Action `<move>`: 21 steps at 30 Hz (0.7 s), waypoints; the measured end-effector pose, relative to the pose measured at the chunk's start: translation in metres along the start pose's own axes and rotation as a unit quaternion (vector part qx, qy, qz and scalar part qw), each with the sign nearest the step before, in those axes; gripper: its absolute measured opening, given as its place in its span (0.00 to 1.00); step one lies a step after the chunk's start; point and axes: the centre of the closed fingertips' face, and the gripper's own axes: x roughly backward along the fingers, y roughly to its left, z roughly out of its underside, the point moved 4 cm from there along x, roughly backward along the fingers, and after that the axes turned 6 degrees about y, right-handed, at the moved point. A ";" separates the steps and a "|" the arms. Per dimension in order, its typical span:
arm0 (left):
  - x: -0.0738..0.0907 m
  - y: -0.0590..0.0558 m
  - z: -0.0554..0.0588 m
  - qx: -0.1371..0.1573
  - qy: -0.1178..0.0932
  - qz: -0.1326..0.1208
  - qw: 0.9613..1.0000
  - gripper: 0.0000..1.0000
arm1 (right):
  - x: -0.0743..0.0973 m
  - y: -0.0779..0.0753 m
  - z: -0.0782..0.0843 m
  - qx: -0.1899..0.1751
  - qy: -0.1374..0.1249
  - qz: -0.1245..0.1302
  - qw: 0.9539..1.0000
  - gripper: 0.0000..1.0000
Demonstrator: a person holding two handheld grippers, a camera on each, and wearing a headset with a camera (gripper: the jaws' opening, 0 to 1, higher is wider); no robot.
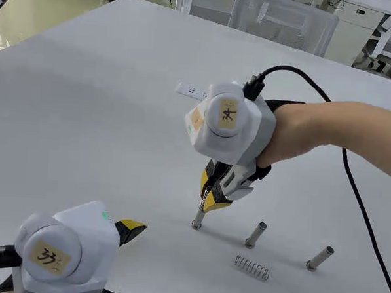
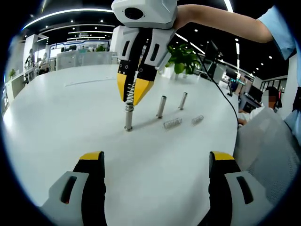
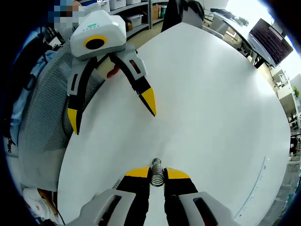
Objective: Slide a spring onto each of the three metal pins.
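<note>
Left hand-held gripper (image 2: 156, 160): spread, idle. Right hand-held gripper (image 1: 209, 200) pinches a spring (image 3: 156, 172) over the leftmost pin (image 1: 197, 220); beside it, two bare pins (image 1: 255, 234), two loose springs (image 1: 251, 267).

The right gripper (image 2: 132, 96) grips a spring (image 2: 130, 101) in its yellow tips, the spring's lower end sitting on the nearest pin (image 2: 128, 120), which stands upright on the white table (image 2: 56, 122). To that pin's right in this view stand a second pin (image 2: 161, 107) and a third pin (image 2: 183, 100), with one loose spring (image 2: 172, 123) and another loose spring (image 2: 197, 119) lying near them. Nearer the camera than the pin, the left gripper (image 2: 155, 162) has its jaws wide apart.
</note>
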 end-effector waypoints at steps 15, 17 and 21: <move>-0.001 0.001 0.003 0.007 0.000 0.001 1.000 0.89 | -0.024 0.000 0.001 -0.009 0.006 -0.012 1.000 0.08; -0.001 0.002 0.004 0.007 0.001 0.001 1.000 0.89 | -0.025 0.000 0.001 -0.009 0.007 -0.012 1.000 0.08; -0.001 0.002 0.004 0.010 0.000 0.001 1.000 0.88 | -0.030 0.000 0.001 -0.011 0.009 -0.014 1.000 0.08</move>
